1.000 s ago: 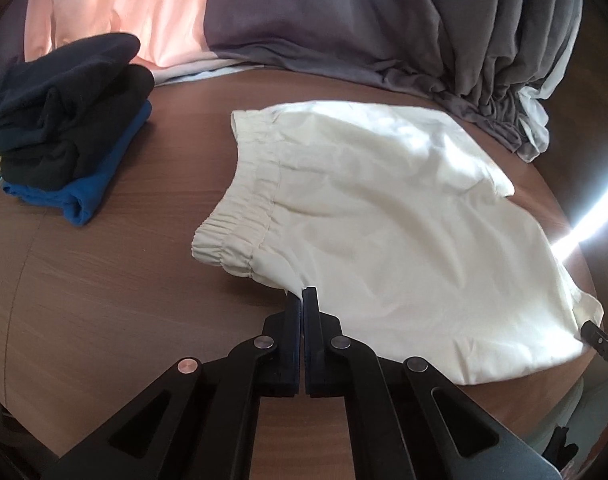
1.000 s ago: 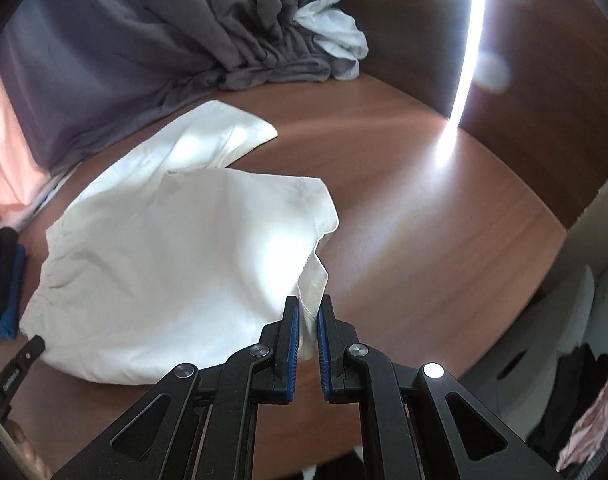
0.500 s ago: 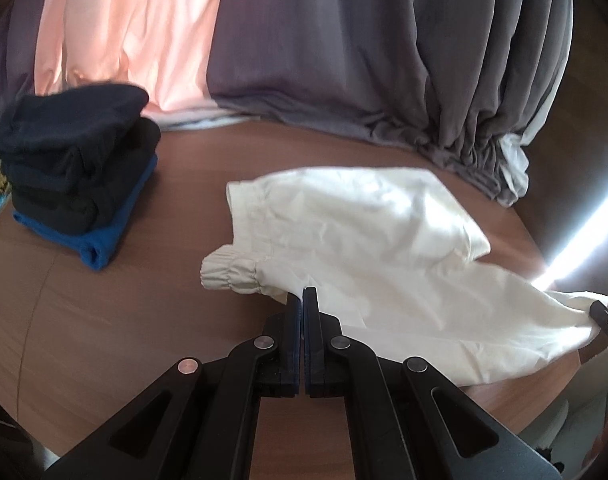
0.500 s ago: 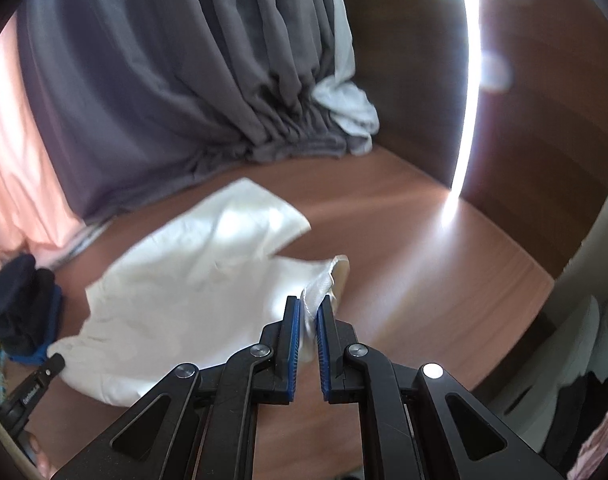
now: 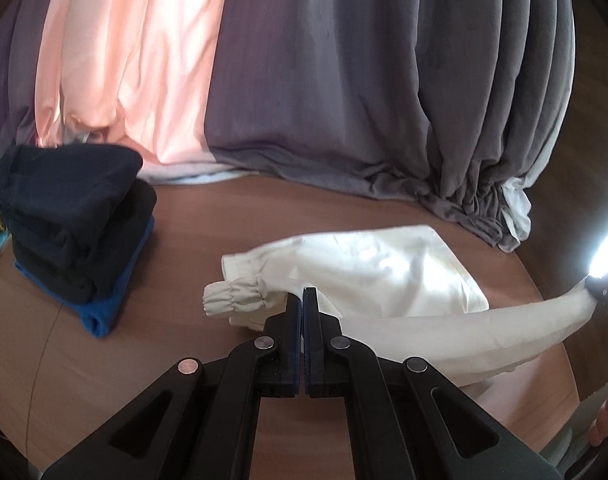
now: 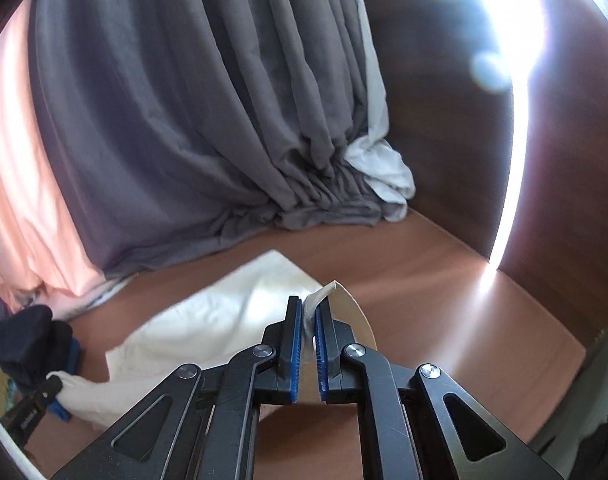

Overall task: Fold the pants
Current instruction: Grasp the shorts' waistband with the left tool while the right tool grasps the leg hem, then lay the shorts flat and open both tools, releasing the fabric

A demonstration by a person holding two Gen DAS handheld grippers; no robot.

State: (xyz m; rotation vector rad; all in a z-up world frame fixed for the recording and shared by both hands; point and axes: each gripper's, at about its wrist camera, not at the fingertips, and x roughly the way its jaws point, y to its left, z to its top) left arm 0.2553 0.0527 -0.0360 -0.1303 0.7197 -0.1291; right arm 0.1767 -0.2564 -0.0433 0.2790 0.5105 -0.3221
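Note:
Cream white shorts [image 5: 383, 276] lie partly on the round wooden table [image 5: 104, 364]. My left gripper [image 5: 304, 300] is shut on their near edge by the gathered elastic waistband [image 5: 234, 298] and holds it lifted. My right gripper [image 6: 309, 316] is shut on the hem of a leg [image 6: 323, 292] and holds it raised; in the left wrist view that gripper [image 5: 601, 290] shows at the far right. The near layer hangs stretched between both grippers, while the far part of the shorts [image 6: 224, 312] rests on the table.
A stack of folded dark and blue clothes [image 5: 72, 232] sits at the table's left. Grey curtains [image 5: 363, 100] and a pink curtain [image 5: 124, 60] pool on the table's far edge. A wooden wall [image 6: 443, 140] stands at the right.
Both grippers have risen and carried the near edge of the shorts up and toward the far side. The shorts went from flat to half lifted.

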